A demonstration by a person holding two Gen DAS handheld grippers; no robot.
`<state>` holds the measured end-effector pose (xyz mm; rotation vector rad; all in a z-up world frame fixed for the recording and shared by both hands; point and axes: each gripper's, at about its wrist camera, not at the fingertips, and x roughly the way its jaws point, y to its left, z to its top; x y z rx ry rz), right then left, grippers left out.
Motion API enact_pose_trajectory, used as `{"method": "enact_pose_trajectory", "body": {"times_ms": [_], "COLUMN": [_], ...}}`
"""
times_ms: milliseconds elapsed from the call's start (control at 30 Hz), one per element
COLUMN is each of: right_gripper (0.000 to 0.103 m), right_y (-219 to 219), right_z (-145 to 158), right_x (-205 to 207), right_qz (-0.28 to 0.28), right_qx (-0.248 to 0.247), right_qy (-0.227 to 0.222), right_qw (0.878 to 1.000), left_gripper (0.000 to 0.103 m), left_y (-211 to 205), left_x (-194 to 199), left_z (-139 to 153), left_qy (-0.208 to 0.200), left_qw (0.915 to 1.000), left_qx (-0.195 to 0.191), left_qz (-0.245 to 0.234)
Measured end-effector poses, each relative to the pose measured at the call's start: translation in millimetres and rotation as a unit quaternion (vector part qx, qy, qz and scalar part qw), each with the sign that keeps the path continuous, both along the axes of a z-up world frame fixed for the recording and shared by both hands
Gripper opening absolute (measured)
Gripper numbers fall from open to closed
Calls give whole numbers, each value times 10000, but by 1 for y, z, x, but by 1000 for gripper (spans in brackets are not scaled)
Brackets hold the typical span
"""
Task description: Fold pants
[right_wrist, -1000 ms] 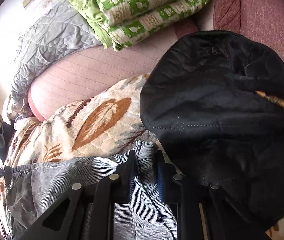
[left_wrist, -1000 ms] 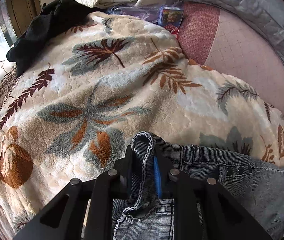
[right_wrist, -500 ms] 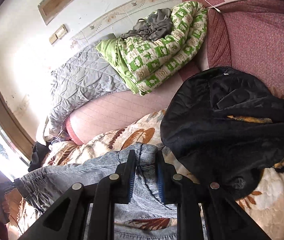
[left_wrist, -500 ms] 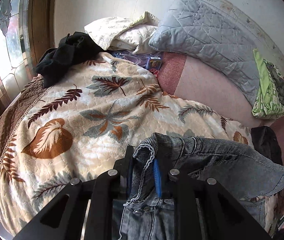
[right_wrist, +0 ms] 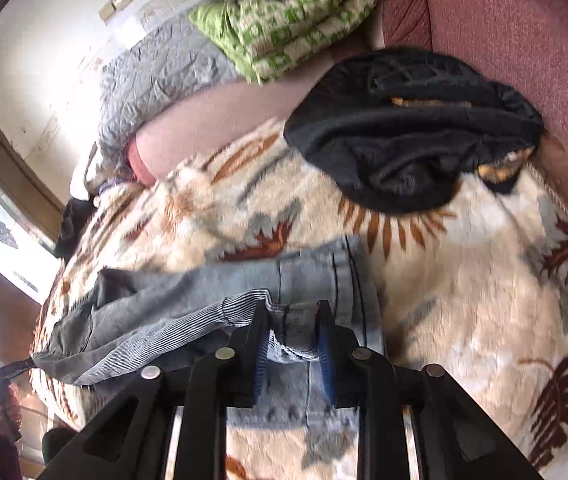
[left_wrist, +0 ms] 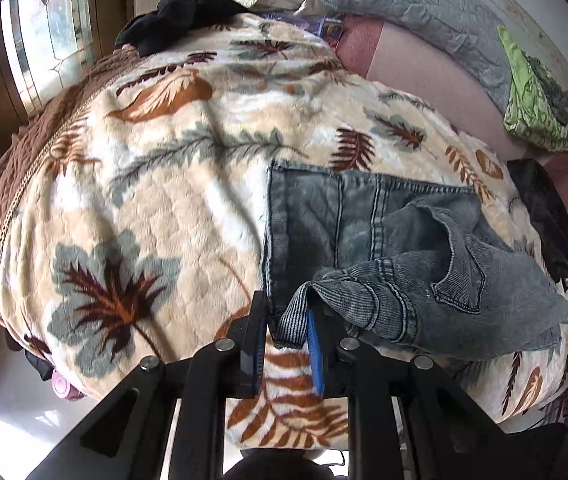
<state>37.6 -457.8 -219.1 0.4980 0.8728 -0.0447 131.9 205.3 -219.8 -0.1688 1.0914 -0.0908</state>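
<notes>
Grey-blue denim pants (left_wrist: 372,224) lie partly on the leaf-patterned blanket (left_wrist: 155,184), with the leg ends flat on it. My left gripper (left_wrist: 286,320) is shut on one corner of the pants' waistband and holds it above the blanket. My right gripper (right_wrist: 290,330) is shut on the other waistband corner; the pants (right_wrist: 211,296) stretch from it to the left gripper at the far left of the right wrist view. The waist part hangs folded over the legs between the two grippers.
A black garment (right_wrist: 412,132) lies on the blanket near the red sofa back (right_wrist: 524,40). A grey quilted pillow (left_wrist: 424,12), a green patterned quilt (right_wrist: 292,20) and another dark garment (left_wrist: 179,12) sit at the back. A window (left_wrist: 51,36) is at the left.
Both grippers have risen and pulled back with the waistband, and the pants now lie doubled over on the blanket. The right view is blurred from movement.
</notes>
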Motion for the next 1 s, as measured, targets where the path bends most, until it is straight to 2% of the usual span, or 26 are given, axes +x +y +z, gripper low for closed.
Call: {"method": "enact_pose_trajectory", "body": {"times_ms": [33,67,100,133,200,300,367,400,533,667,800,1000], "right_gripper": [42,53,57,57,57,59,59,59,59,59,59,59], "right_y": [0,1,1,0,-5,-19,-26,-29,-36,-41,-50,-45], "right_z": [-8,-14,-17,-17,-11,8,17,17,-1,-25,-38,-44], "right_x": [-5,-12,-18,-25,-37,-47,-41,-34,11,48,68,86], "right_qz": [41,16,10,32,-14,-257,-415,-448,-664,-643,-761,-595], "right_qx": [29,0,-38,-46,56,407,547,561,661,565,654,531], "right_qy": [295,521,635,630,428,-178,-519,-551,-173,210,273,335], "right_qw": [9996,9986,9980,9980,9991,9987,9963,9959,9955,9961,9946,9963], "left_gripper": [19,19,19,19,19,19,19,19,19,19,19,20], "left_y": [1,3,5,8,14,19,15,10,-33,-87,-132,-174], "left_x": [-5,-10,-13,-16,-22,-27,-28,-28,-24,-22,-19,-21], "left_z": [-7,-12,-15,-17,-14,0,15,21,35,30,12,-16], "left_qy": [68,130,206,267,295,132,-56,-145,-405,-510,-386,-132], "left_qw": [9999,9998,9996,9994,9988,9981,9981,9983,9983,9964,9946,9913], "left_qx": [105,163,180,206,314,501,523,495,389,148,-22,162], "left_qz": [38,55,70,107,214,345,316,270,-127,-658,-966,-1298]}}
